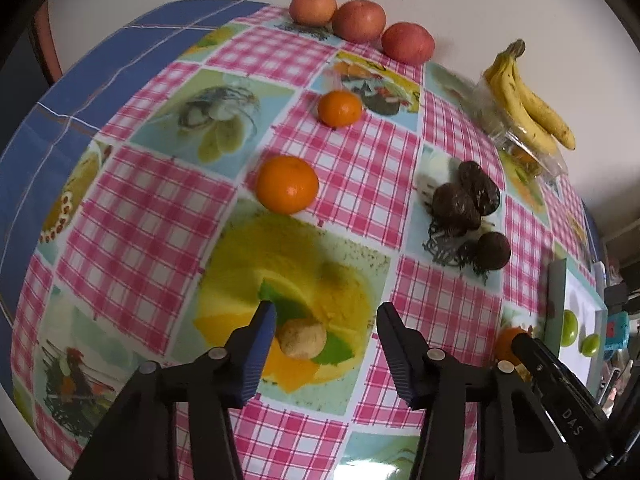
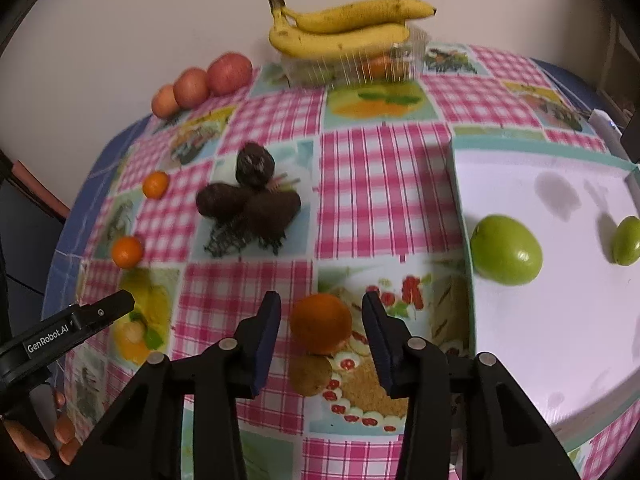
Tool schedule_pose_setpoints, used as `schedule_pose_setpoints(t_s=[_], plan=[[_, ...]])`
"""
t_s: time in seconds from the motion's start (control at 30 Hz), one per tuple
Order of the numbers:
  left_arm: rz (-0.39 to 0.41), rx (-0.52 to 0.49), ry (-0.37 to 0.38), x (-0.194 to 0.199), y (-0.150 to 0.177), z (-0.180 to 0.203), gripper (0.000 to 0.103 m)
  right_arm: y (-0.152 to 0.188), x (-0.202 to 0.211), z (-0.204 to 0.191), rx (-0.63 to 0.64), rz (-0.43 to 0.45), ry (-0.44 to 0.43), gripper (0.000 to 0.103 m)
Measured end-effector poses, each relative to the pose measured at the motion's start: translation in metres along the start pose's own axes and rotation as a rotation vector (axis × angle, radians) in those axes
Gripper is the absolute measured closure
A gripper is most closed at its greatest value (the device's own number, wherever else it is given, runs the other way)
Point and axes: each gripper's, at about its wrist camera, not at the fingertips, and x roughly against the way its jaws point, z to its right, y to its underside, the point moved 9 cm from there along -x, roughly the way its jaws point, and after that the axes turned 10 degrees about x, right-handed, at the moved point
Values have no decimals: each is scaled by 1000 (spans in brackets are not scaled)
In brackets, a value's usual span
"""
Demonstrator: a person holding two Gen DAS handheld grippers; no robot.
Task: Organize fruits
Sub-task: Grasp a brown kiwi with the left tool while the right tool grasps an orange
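left gripper (image 1: 326, 330) held wide around a small tan fruit (image 1: 302, 338), right gripper (image 2: 322, 320) held wide around an orange (image 2: 321, 322) beside the white tray (image 2: 560, 360), three apples (image 1: 362, 21), two bananas (image 2: 344, 28), two green fruits (image 2: 506, 249) counted in tray

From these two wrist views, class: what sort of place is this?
Probably a home dining or kitchen table: a plastic checked tablecloth with food prints, loose apples, bananas on a clear container, all pushed against a plain wall.

Bright indoor light, soft shadows in the white tray (image 2: 560, 320), strong fisheye bending, dark vignetted corners.
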Motion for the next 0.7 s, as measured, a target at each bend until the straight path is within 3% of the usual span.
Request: schedule_pose_setpoints(t_s=[0.1, 0.23, 0.5, 0.7], plan=[[-11, 0, -18, -3, 3, -2, 56, 4, -4, 0, 5, -20, 1, 64], [-28, 11, -31, -6, 5, -5, 75, 5, -5, -1, 2, -22, -8, 67], [-28, 35, 19, -3, 1, -3, 76, 3, -5, -3, -11, -24, -20, 68], [27, 17, 75, 18, -9, 12, 76, -6, 13, -1, -26, 29, -33, 69]])
